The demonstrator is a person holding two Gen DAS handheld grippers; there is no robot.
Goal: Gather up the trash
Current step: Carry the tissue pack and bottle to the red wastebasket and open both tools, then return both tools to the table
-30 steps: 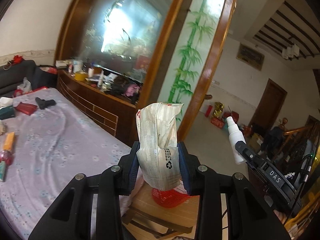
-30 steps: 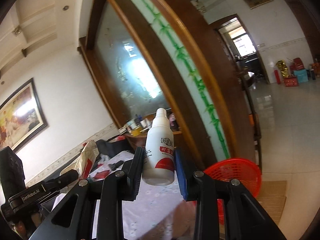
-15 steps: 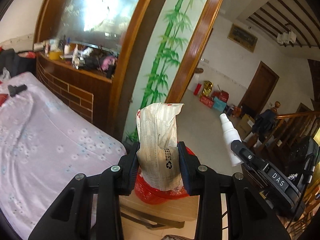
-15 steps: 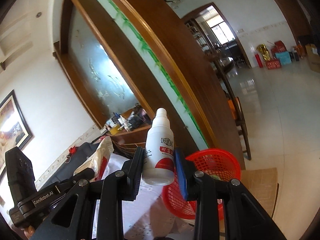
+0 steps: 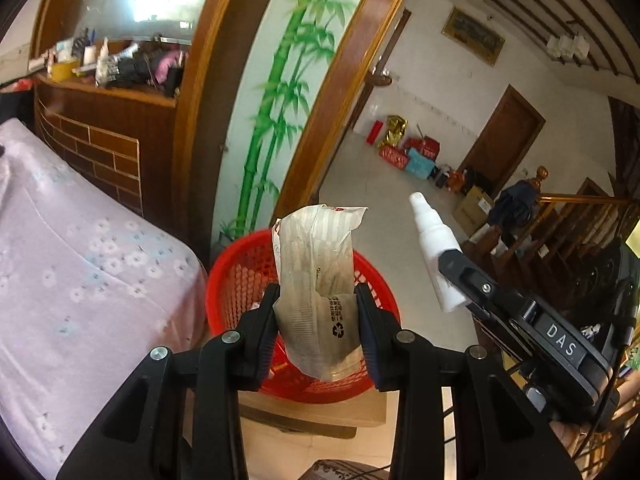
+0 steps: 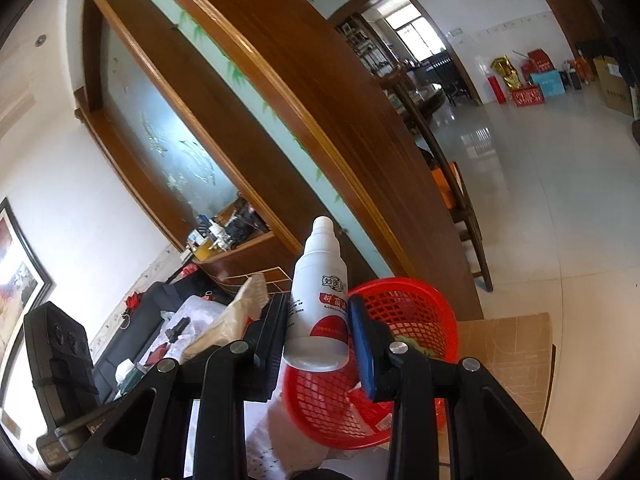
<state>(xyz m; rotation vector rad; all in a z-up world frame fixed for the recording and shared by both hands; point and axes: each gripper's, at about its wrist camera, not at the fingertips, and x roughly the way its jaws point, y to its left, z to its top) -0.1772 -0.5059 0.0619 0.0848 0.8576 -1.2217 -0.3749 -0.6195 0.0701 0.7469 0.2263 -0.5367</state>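
Bedside: 1 red basket [image 5: 236, 280], 2 claws w/ 1 wrapper [image 5: 316, 280], 1 bottle [image 6: 318, 300].

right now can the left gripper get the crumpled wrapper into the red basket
Probably yes. The left gripper holds the crumpled wrapper right in front of the red mesh basket, whose open top faces it. Nothing blocks the way; the right gripper's white bottle is off to the side.

Basket [image 5: 240, 276] sits on a stool [image 6: 512, 344], just beside the bed's [image 5: 80, 280] corner. Wrapper [image 5: 320, 280] hangs in the left gripper [image 5: 316, 320] over the basket. Bottle [image 6: 318, 308] in the right gripper [image 6: 316, 340], above the basket's bed-side rim. Partition [image 5: 280, 100] behind the basket.
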